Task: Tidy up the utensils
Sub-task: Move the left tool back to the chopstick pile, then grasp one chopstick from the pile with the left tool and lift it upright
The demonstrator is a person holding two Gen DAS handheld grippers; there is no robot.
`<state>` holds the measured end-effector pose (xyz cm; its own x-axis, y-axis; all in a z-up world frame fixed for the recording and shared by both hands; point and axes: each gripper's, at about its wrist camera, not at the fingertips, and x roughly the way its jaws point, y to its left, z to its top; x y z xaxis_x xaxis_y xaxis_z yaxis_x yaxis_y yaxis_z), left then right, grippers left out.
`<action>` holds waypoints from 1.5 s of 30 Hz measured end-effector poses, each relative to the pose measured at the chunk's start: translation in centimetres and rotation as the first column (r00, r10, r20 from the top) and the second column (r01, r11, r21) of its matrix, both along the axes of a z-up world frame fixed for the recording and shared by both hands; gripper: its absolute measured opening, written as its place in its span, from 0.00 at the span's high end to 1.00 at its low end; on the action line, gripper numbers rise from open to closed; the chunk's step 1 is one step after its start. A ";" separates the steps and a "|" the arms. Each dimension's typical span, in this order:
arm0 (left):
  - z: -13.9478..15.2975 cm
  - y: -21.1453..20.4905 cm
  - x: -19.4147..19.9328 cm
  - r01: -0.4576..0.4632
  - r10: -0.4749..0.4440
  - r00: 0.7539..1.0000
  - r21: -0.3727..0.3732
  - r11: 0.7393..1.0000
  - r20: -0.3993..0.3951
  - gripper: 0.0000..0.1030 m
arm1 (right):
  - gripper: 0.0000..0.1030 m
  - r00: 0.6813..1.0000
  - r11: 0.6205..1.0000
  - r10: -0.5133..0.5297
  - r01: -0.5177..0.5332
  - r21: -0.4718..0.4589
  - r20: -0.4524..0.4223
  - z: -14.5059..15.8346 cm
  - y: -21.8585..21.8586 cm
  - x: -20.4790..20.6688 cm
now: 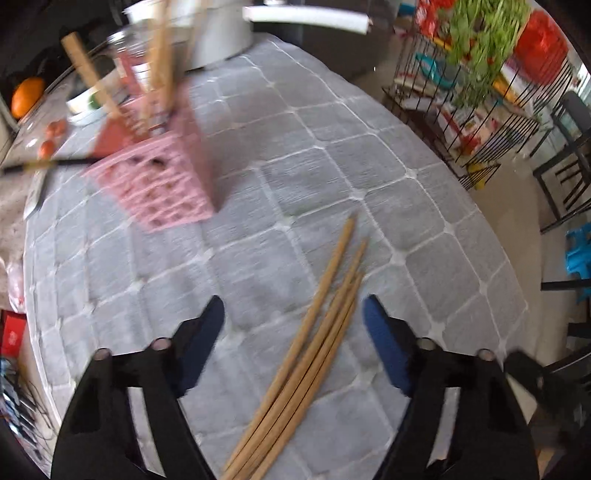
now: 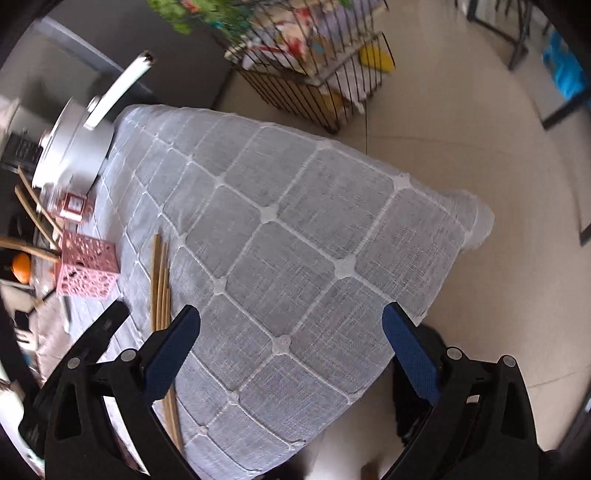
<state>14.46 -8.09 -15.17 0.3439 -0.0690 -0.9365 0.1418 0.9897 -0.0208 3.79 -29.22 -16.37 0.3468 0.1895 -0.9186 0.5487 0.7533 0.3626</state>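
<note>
Several wooden chopsticks (image 1: 314, 343) lie in a loose bundle on the grey checked tablecloth (image 1: 314, 173). My left gripper (image 1: 293, 314) is open just above them, the bundle lying between its blue-padded fingers, nearer the right one. A pink perforated utensil holder (image 1: 162, 181) stands at the upper left with several wooden utensils (image 1: 159, 62) sticking out of it. In the right wrist view the chopsticks (image 2: 159, 284) lie left of my open, empty right gripper (image 2: 291, 317), which hovers over the tablecloth (image 2: 295, 221). The pink holder (image 2: 86, 264) is at the far left there.
A white pot (image 1: 221, 33) with a white handle stands at the table's far edge; it also shows in the right wrist view (image 2: 74, 147). A black wire rack (image 1: 480, 92) with goods and greenery stands on the floor to the right. An orange (image 1: 26, 96) and clutter lie left.
</note>
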 end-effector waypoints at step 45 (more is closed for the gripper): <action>7.5 13.9 -9.4 -0.030 0.075 0.956 -0.158 0.987 0.283 0.91 | 0.92 0.943 0.895 0.332 -0.318 -0.312 -0.007 -2.5 16.9 13.7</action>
<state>5.09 5.83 -7.63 0.6033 -0.1755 -0.7780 0.1115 0.9845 -0.1356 17.51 -12.32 -18.90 0.3560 0.0123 -0.9344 0.2428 0.9644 0.1052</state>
